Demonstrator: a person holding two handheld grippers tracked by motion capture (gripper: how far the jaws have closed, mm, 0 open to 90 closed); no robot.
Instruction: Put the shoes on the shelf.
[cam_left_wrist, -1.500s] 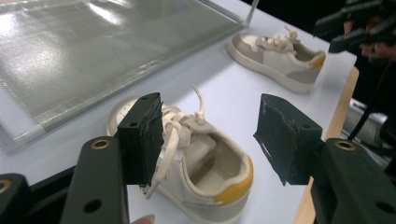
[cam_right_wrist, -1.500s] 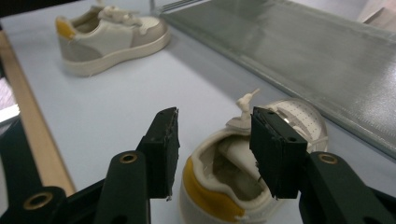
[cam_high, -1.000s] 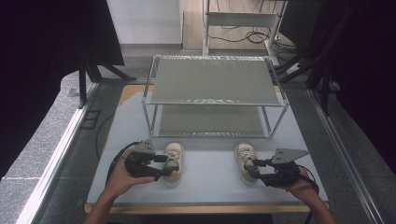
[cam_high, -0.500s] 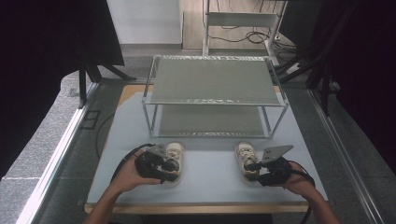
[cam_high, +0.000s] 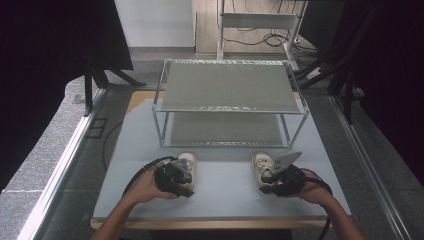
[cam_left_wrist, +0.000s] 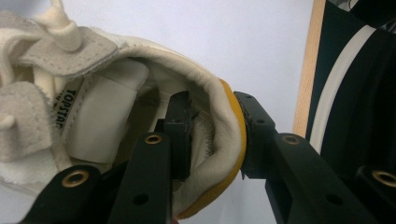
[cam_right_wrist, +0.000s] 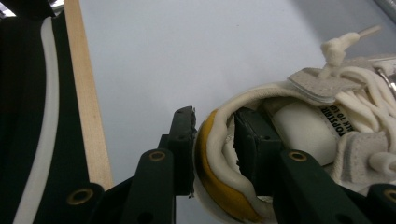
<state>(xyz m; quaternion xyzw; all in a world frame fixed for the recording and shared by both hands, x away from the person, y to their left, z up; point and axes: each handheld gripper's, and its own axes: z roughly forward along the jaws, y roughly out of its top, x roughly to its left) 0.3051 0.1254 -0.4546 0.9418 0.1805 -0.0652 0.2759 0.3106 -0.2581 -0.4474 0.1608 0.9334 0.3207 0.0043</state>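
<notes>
Clamped on the heel collar of the left shoe (cam_left_wrist: 107, 93): left gripper (cam_left_wrist: 212, 135), one jaw inside the opening, the other outside against the yellow heel patch. Same hold at the right gripper (cam_right_wrist: 215, 149), jaws pinching the heel wall of the right shoe (cam_right_wrist: 303, 121), one jaw inside, one out on the yellow patch. Cream-white, both shoes, laces knotted, printed tongue label partly readable.

From above, left shoe (cam_high: 186, 164) at about 7 o'clock on the pale table (cam_high: 225, 175), right shoe (cam_high: 262, 165) at about 5 o'clock, well apart, toes toward 12. Behind each heel, at 6 o'clock of it, a hand (cam_high: 145, 184) and the other hand (cam_high: 312, 187) wrapped round the grippers. Beyond the toes, toward 12 o'clock, a two-tier wire rack (cam_high: 227, 100) on the table, near the shoes but apart.
</notes>
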